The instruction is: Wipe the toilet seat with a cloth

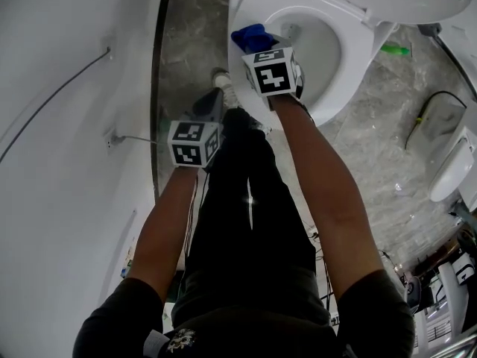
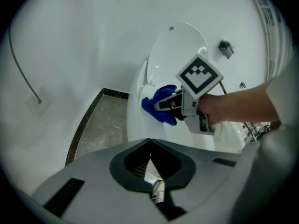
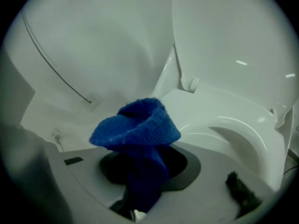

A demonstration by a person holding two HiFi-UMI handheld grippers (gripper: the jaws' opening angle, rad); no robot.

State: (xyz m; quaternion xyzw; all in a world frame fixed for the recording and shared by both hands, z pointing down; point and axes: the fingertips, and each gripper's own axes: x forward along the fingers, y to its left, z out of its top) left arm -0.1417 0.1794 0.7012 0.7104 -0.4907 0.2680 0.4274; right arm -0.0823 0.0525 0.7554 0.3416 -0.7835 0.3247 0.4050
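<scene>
A white toilet stands with its lid up; its seat point(image 1: 246, 73) point(image 3: 219, 111) rings the bowl. My right gripper point(image 1: 257, 47) point(image 2: 161, 105) point(image 3: 140, 171) is shut on a blue cloth point(image 1: 252, 36) point(image 2: 159, 104) point(image 3: 138, 127), which it holds at the seat's left rim. The cloth bunches out past the jaws. My left gripper point(image 1: 212, 103) point(image 2: 149, 146) hangs back near the floor, left of the toilet, its jaws shut with nothing between them.
A white wall point(image 1: 67, 125) with a cable point(image 1: 52, 103) runs along the left. Grey marble floor point(image 1: 373, 148) surrounds the toilet. A green object point(image 1: 395, 49) lies right of the bowl, and a white fixture point(image 1: 451, 170) sits further right. The person's black trousers point(image 1: 250, 222) and a shoe point(image 1: 222, 80) are below.
</scene>
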